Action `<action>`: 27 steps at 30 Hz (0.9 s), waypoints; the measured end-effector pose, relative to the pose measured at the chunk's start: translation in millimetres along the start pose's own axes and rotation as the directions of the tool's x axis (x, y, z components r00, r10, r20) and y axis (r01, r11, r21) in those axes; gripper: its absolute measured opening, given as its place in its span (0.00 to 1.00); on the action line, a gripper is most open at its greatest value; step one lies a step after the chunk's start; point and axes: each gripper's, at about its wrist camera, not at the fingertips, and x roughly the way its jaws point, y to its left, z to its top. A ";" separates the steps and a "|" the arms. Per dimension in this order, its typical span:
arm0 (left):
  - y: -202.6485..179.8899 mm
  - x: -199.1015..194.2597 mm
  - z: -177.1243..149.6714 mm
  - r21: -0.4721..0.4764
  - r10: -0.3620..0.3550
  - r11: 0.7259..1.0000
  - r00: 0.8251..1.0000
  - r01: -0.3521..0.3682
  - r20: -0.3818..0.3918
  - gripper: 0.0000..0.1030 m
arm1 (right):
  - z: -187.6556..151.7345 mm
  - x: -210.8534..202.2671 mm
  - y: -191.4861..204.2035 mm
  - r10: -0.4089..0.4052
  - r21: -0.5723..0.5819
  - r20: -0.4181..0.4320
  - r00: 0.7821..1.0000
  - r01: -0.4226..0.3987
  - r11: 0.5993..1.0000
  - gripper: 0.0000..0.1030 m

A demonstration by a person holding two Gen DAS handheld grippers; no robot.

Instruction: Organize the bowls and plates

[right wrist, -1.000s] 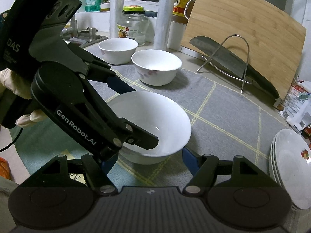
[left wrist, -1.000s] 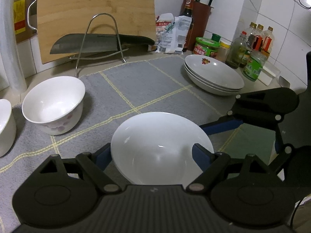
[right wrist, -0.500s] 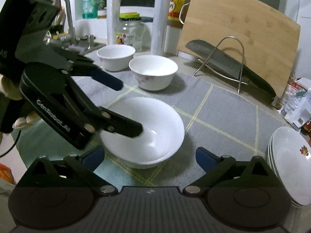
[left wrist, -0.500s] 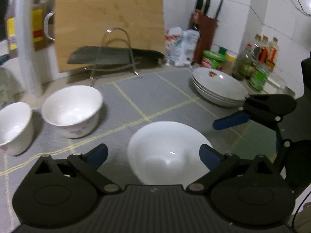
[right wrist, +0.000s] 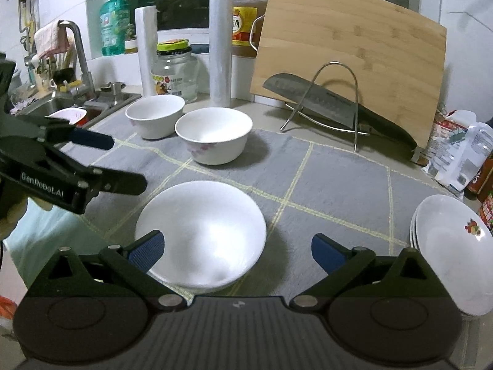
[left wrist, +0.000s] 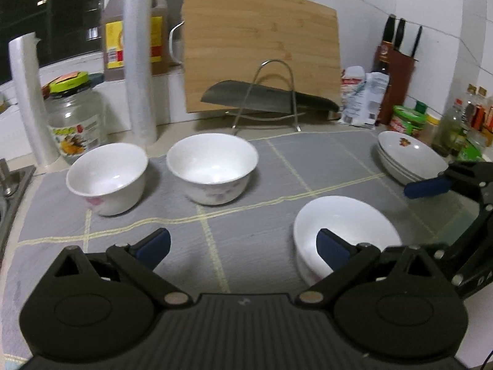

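Three white bowls sit on the grey mat (left wrist: 258, 246). The near bowl (left wrist: 354, 225) (right wrist: 201, 234) stands alone at the front. The middle bowl (left wrist: 212, 168) (right wrist: 214, 134) and the far left bowl (left wrist: 106, 177) (right wrist: 154, 115) stand side by side further back. A stack of white plates (left wrist: 409, 157) (right wrist: 453, 252) lies at the right. My left gripper (left wrist: 243, 245) is open and empty, left of the near bowl; it also shows in the right wrist view (right wrist: 123, 160). My right gripper (right wrist: 235, 251) is open and empty just in front of the near bowl.
A wooden cutting board (right wrist: 348, 52) and a cleaver on a wire rack (right wrist: 332, 104) stand at the back. A glass jar (left wrist: 75, 117), two plastic rolls (left wrist: 138, 61) and an oil bottle stand at the back left. A sink (right wrist: 61, 104) is far left. Bottles (left wrist: 462, 123) crowd the right.
My left gripper has let go of the near bowl, drawn back and swung left toward the other two bowls. My right gripper has pulled back a little; the near bowl stays on the mat.
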 end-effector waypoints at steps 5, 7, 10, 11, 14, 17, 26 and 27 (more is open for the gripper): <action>6.1 6.0 -3.3 0.015 0.015 1.000 1.000 -0.015 -0.004 0.97 | 6.4 4.2 0.1 -0.004 -0.017 0.004 1.000 0.004 1.000 1.00; 7.6 8.2 -2.1 0.019 0.018 1.000 1.000 -0.018 -0.003 0.97 | 9.0 5.5 0.1 -0.005 -0.028 0.006 1.000 0.005 1.000 1.00; 8.9 13.1 1.7 0.029 0.017 0.999 1.000 -0.017 -0.001 0.97 | 13.7 7.9 -1.1 0.004 -0.032 0.010 1.000 -0.004 0.999 1.00; 9.4 14.7 3.2 0.032 0.017 0.999 1.000 -0.017 0.000 0.97 | 15.9 9.3 -1.9 0.007 -0.034 0.011 1.000 -0.007 0.999 1.00; 11.0 20.5 6.8 0.048 0.023 0.999 1.000 -0.024 0.007 0.97 | 22.9 14.6 -4.4 0.008 -0.042 0.012 1.000 -0.007 0.999 1.00; 12.6 27.1 10.8 0.058 0.027 0.998 0.999 -0.028 0.018 0.97 | 31.2 20.8 -8.2 0.010 -0.051 0.008 1.000 -0.009 0.999 1.00; 19.9 56.5 22.4 0.058 0.061 0.996 0.998 -0.063 0.027 0.97 | 66.8 49.5 -24.4 0.077 -0.041 -0.024 0.997 -0.078 0.996 0.99; 20.5 59.3 23.6 0.056 0.063 0.996 0.998 -0.064 0.027 0.97 | 71.4 53.4 -25.7 0.082 -0.043 -0.026 0.996 -0.083 0.996 0.98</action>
